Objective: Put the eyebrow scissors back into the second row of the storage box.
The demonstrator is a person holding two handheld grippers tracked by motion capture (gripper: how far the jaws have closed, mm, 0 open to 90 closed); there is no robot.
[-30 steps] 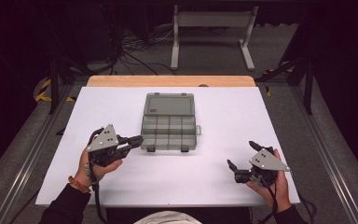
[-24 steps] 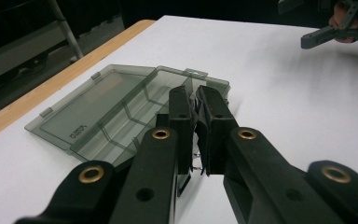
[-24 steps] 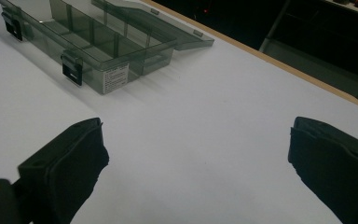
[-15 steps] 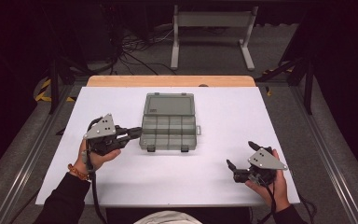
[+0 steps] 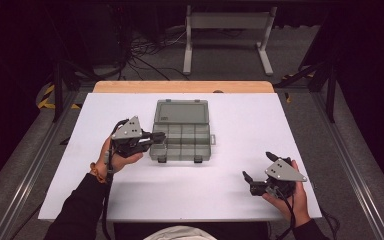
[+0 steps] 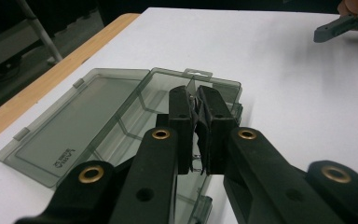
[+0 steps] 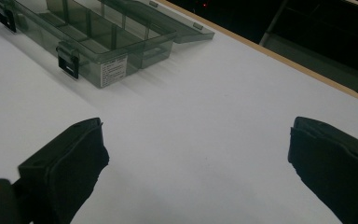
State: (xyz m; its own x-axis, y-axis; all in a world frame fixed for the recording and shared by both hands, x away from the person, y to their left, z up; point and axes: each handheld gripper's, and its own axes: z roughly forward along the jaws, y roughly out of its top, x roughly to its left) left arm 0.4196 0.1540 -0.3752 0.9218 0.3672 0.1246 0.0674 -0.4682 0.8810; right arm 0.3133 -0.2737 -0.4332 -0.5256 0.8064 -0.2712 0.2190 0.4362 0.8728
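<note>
While the left tool (image 6: 196,135) has its jaws pressed together over the near edge of the open grey organizer box (image 5: 181,131) at the centre of the high view, whether anything small is pinched between the pads is hard to make out. The box lies on the white worktop (image 5: 240,120), lid folded flat behind it; its compartments look bare through the tinted walls. The right tool (image 5: 261,170), lower right, gapes wide, holding nothing
</note>
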